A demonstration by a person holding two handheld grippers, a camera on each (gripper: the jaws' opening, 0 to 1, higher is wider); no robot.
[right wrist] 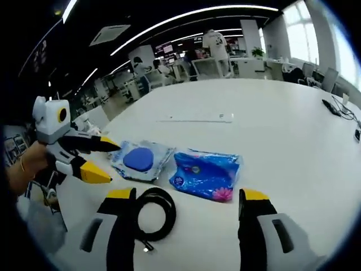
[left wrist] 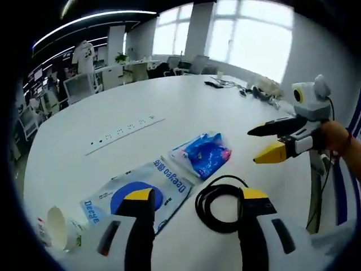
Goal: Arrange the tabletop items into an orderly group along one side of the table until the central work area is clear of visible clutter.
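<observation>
A coiled black cable (left wrist: 219, 202) (right wrist: 153, 213) lies on the white table just ahead of both grippers. Beside it lie a blue patterned packet (left wrist: 203, 153) (right wrist: 206, 174) and a flat white-and-blue pouch (left wrist: 138, 192) (right wrist: 140, 160). A paper cup (left wrist: 57, 228) lies on its side at the near left edge. My left gripper (left wrist: 197, 199) is open above the pouch and cable, with nothing between its jaws. My right gripper (right wrist: 187, 196) is open over the cable and the packet's near edge. The right gripper (left wrist: 276, 138) comes into the left gripper view from the right, and the left gripper (right wrist: 96, 159) into the right gripper view from the left.
A white power strip (left wrist: 125, 134) (right wrist: 196, 118) lies across the table's middle. Dark cables and small items (left wrist: 248, 90) sit at the table's far end by the windows. Office desks and chairs stand beyond the table. A person's hand (left wrist: 338, 138) holds the right gripper.
</observation>
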